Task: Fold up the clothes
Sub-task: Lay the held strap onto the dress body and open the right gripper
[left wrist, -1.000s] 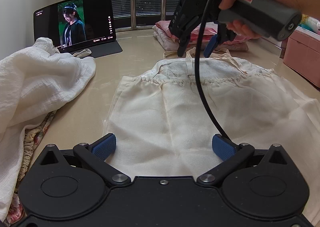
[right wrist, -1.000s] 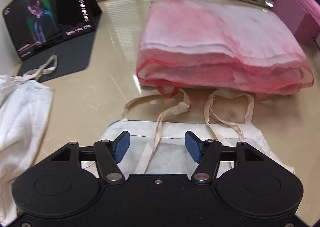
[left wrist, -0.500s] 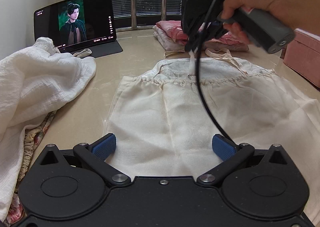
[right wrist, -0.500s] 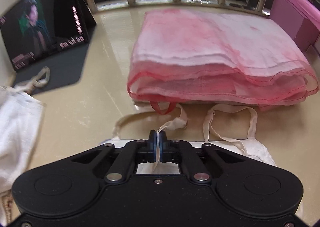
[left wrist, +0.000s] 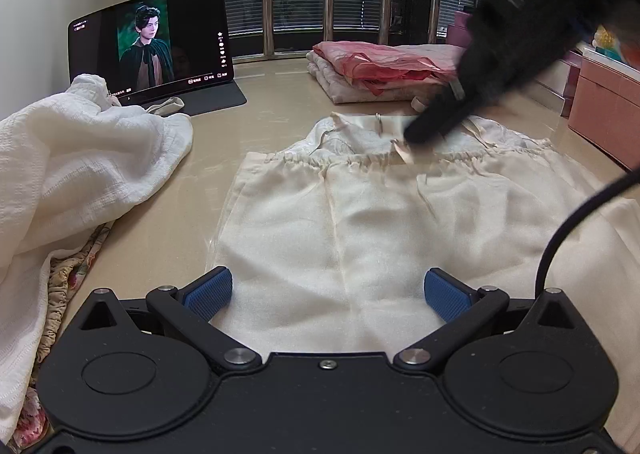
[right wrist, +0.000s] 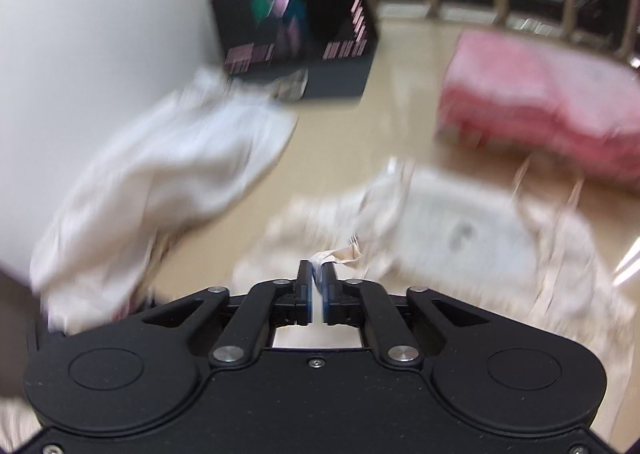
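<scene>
While cream dress (left wrist: 360, 222) lies spread flat on table (left wrist: 260, 94), right gripper (right wrist: 317, 280) pinches thin strap (right wrist: 340, 254) over bodice; left gripper (left wrist: 326, 290) gapes wide above hem. Risk: strap slips from pads, or tug bunches gathered top.

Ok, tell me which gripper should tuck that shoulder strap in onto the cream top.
Right. The right gripper already pinches the strap, its fingers closed. The left gripper is open over the hem of the cream top.
</scene>
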Available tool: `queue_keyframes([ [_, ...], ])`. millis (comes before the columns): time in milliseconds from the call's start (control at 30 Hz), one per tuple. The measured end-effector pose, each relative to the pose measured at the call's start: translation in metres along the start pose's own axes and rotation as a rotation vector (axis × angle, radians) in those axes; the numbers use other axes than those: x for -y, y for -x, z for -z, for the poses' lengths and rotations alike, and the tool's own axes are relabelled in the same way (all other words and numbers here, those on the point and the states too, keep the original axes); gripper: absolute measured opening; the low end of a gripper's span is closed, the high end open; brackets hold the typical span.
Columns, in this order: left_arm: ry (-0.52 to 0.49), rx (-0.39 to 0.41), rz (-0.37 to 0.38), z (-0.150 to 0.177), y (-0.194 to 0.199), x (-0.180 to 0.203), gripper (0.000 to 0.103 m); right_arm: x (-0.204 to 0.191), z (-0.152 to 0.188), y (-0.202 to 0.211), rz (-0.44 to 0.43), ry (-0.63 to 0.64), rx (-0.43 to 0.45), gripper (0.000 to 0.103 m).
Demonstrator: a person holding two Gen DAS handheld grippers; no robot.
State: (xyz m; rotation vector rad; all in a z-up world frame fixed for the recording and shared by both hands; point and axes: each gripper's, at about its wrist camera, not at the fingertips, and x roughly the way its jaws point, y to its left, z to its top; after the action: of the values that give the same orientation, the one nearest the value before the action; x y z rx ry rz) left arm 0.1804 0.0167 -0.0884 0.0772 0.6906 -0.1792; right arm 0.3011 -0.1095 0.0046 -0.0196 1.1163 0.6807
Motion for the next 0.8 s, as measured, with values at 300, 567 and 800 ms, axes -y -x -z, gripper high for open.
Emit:
queue_keyframes([
  [300,-0.001,0.0,0.001,0.0,0.0,0.0,0.103,0.031,0.032,0.043,0.03,-0.197,0.123,0.082],
  [567,0.0,0.0,0.0,0.0,-0.001,-0.001,0.103,0.04,0.02,0.073,0.261,-0.185,0.254,0.09],
  [800,0.0,-0.001,0.0,0.0,-0.001,0.0,0.103,0.036,-0.017,0.08,0.332,-0.068,0.34,0.103],
])
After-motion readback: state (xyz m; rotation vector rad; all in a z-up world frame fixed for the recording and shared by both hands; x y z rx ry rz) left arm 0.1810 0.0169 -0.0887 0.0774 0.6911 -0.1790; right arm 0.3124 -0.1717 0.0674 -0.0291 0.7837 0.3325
